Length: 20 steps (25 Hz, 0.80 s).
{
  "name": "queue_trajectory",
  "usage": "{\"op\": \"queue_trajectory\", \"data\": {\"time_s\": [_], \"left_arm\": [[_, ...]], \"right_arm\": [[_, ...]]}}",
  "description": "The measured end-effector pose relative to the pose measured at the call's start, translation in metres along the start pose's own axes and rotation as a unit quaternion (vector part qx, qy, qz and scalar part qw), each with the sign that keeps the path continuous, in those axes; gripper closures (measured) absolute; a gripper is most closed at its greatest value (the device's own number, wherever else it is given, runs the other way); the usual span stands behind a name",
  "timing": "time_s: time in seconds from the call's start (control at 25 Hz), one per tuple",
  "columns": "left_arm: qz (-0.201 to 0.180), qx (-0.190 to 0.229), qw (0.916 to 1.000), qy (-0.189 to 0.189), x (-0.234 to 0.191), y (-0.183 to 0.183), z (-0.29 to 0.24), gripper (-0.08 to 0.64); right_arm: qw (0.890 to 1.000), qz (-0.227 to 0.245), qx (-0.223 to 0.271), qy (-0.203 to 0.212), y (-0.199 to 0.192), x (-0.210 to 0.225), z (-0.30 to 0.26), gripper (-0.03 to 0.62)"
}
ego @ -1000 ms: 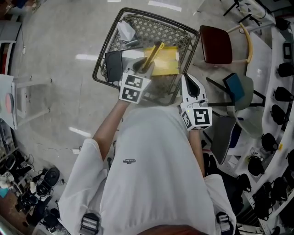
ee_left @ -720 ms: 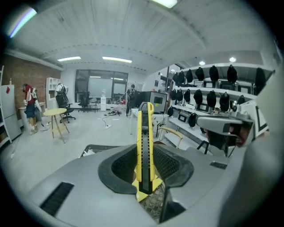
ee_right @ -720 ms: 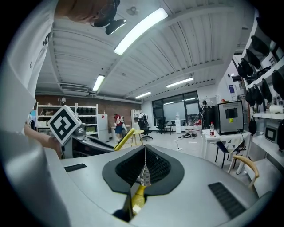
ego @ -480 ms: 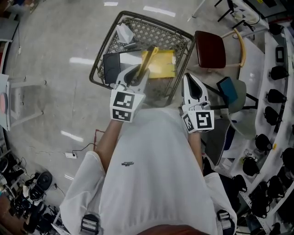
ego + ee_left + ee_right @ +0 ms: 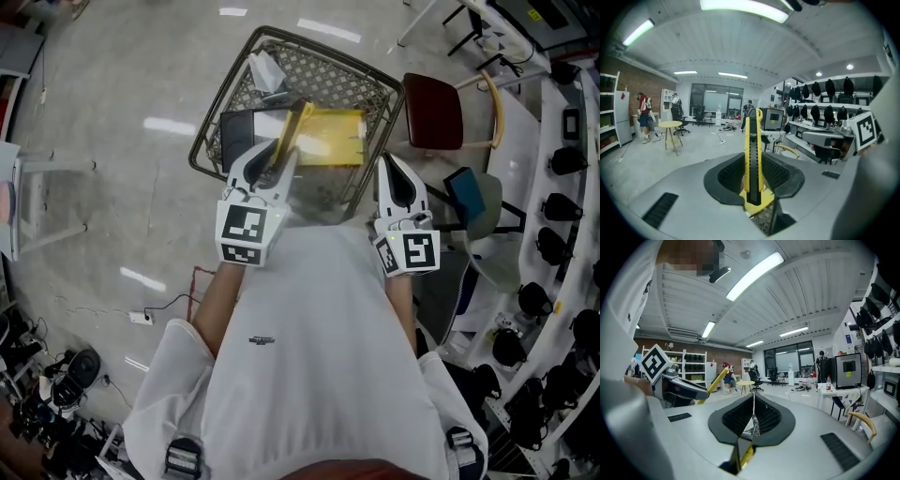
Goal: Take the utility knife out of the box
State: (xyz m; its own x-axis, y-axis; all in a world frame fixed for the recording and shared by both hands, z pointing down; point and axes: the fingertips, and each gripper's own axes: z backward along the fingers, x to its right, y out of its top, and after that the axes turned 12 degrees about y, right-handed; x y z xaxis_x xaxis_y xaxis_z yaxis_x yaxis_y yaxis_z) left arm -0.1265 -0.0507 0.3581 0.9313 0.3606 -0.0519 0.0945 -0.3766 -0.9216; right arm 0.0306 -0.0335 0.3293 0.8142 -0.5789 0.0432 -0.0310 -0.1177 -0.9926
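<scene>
My left gripper (image 5: 277,157) is shut on the yellow and black utility knife (image 5: 293,127), which sticks out past the jaws over the wire basket (image 5: 205,131) on the floor. In the left gripper view the knife (image 5: 753,140) stands upright, clamped between the two dark pads of the left gripper (image 5: 753,172). My right gripper (image 5: 392,171) hangs beside it at the basket's near right corner, jaws together and nothing in them. The right gripper (image 5: 753,417) shows its pads meeting, with the left gripper (image 5: 675,386) and knife (image 5: 715,380) off to its left.
The basket holds a yellow packet (image 5: 333,134), a black flat item (image 5: 239,131) and a white object (image 5: 266,69). A chair with a dark red seat (image 5: 436,112) stands right of it, another chair (image 5: 473,202) nearer. A white stand (image 5: 47,197) is left; a shelf of black gear (image 5: 562,159) runs along the right.
The left gripper has risen and drawn back toward the person, lifting the knife up from the basket. The right gripper has also come up a little, still shut.
</scene>
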Motion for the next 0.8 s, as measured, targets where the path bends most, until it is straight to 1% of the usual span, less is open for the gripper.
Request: {"op": "queue_trajectory", "data": {"time_s": [0.24,0.44,0.8], "left_arm": [[0.004,0.004,1.0,0.001,-0.006,0.001,0.012,0.45],[0.007,-0.003,0.9999,-0.012,-0.005,-0.006,0.014,0.451],[0.002,0.013,0.9998,-0.017,0.001,0.006,0.016,0.451]], "right_arm": [[1.0,-0.004,0.013,0.001,0.005,-0.008,-0.01,0.594],[1.0,-0.007,0.022,-0.001,0.007,-0.012,-0.009,0.594],[1.0,-0.005,0.028,-0.004,0.009,-0.009,-0.008,0.594]]}}
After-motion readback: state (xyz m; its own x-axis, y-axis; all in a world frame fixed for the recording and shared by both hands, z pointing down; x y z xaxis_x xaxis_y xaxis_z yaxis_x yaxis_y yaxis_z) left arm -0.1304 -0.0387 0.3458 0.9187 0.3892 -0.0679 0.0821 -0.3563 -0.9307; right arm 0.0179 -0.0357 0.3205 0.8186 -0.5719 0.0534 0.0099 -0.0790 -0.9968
